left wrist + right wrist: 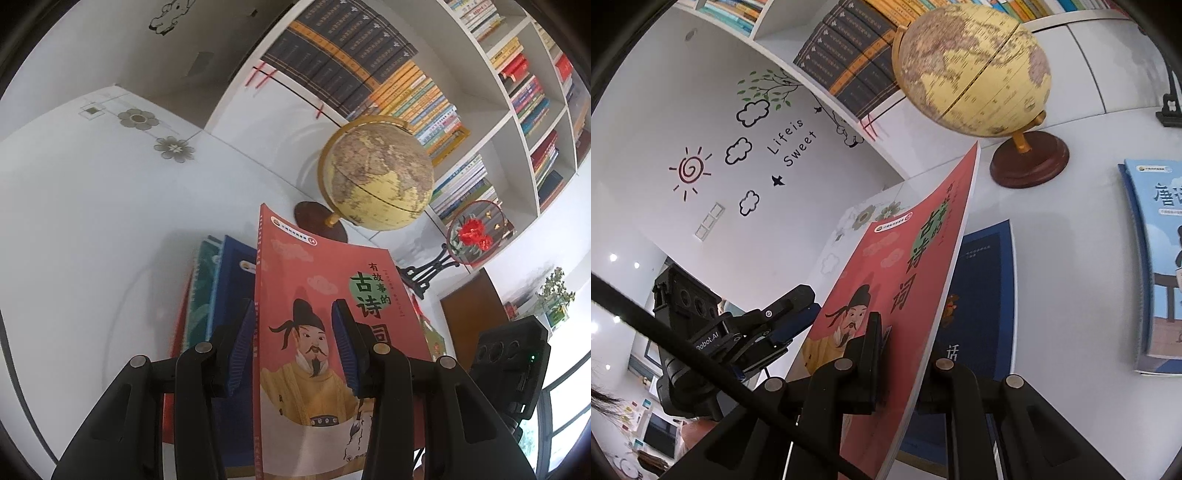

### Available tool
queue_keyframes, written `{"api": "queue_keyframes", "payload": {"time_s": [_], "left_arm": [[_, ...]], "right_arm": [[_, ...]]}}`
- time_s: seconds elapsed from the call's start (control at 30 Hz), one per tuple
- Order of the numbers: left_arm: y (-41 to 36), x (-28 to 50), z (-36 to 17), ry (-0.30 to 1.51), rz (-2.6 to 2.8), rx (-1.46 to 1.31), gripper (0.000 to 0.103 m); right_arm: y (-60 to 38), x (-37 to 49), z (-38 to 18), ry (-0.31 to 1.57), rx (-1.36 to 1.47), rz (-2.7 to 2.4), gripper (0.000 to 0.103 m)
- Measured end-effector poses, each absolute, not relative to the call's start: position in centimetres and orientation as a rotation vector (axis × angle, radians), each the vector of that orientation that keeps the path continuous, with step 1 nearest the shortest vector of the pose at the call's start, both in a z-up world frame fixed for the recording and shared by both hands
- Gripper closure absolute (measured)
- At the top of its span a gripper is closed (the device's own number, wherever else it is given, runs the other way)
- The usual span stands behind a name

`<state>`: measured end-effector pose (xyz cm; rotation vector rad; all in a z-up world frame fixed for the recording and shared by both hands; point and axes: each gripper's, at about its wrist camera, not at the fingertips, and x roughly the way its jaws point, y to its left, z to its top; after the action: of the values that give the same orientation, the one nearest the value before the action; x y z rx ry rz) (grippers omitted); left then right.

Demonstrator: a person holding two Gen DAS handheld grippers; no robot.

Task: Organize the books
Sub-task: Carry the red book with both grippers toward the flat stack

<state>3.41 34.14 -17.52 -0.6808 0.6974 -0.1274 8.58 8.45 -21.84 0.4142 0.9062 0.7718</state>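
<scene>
Red book (897, 280) between right tongs (905, 350)

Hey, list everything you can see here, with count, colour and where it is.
pink paperback book with a robed man on its cover: one, pink, upright between both grippers
dark blue book: one, navy, on white table
light blue book: one, further right
yellow globe on a brown wooden base: one, behind the books
white bookshelf: one, full
left hand-held gripper: black, blue pads, straddling pink book's spine
right hand-held gripper: black, shut on pink book
</scene>
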Motion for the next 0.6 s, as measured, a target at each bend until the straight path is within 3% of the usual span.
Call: {"api": "queue_keyframes", "payload": {"time_s": [0.6], "left_arm": [[35.1, 3.8, -21.8, 0.786, -0.11, -0.694, 0.065]], "right_arm": [[10.3, 9.1, -25.7, 1.003, 0.413, 0.713, 0.09]]}}
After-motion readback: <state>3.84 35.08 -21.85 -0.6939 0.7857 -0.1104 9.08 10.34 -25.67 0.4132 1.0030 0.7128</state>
